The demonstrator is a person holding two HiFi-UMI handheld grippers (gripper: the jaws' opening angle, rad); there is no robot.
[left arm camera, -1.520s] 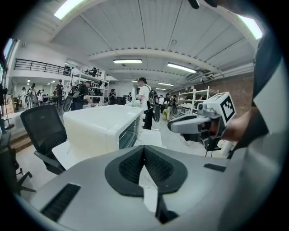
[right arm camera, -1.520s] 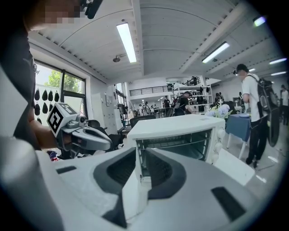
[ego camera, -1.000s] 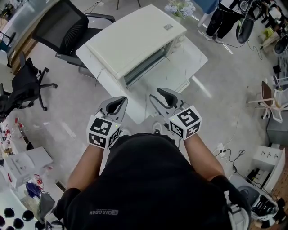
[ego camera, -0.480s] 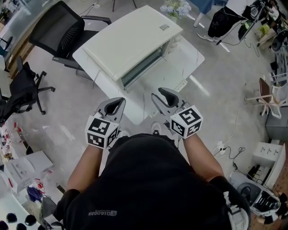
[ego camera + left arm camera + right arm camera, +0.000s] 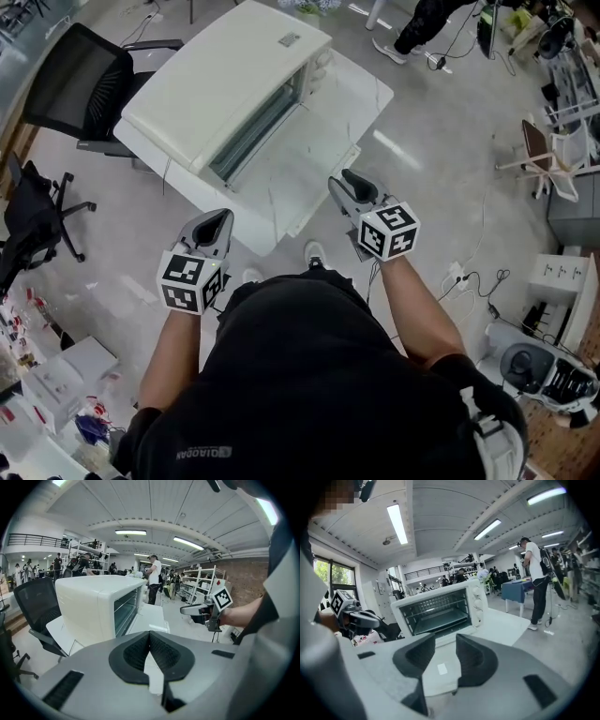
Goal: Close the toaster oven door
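Note:
The white toaster oven [image 5: 220,89] stands on a white table [image 5: 361,94] ahead of me. Its glass door [image 5: 272,183] hangs open and lies flat toward me. In the right gripper view the oven's cavity [image 5: 436,611] shows its wire rack. My left gripper [image 5: 214,225] hovers off the table's near edge, short of the door; its jaws are shut with nothing between them [image 5: 150,632]. The right gripper [image 5: 352,183] is held beside the table's near right corner. Its jaws stand open and empty [image 5: 446,644], pointing at the lowered door [image 5: 440,667].
A black office chair [image 5: 80,84] stands left of the table and another [image 5: 28,225] farther left. A person [image 5: 534,573] stands beyond the table at the right. A power strip and cables [image 5: 455,277] lie on the floor right of me. White boxes [image 5: 56,375] sit at lower left.
The head view has swung, so the oven and table sit farther up and left. The left gripper has drawn back and left of the table's edge. The right gripper has scarcely shifted.

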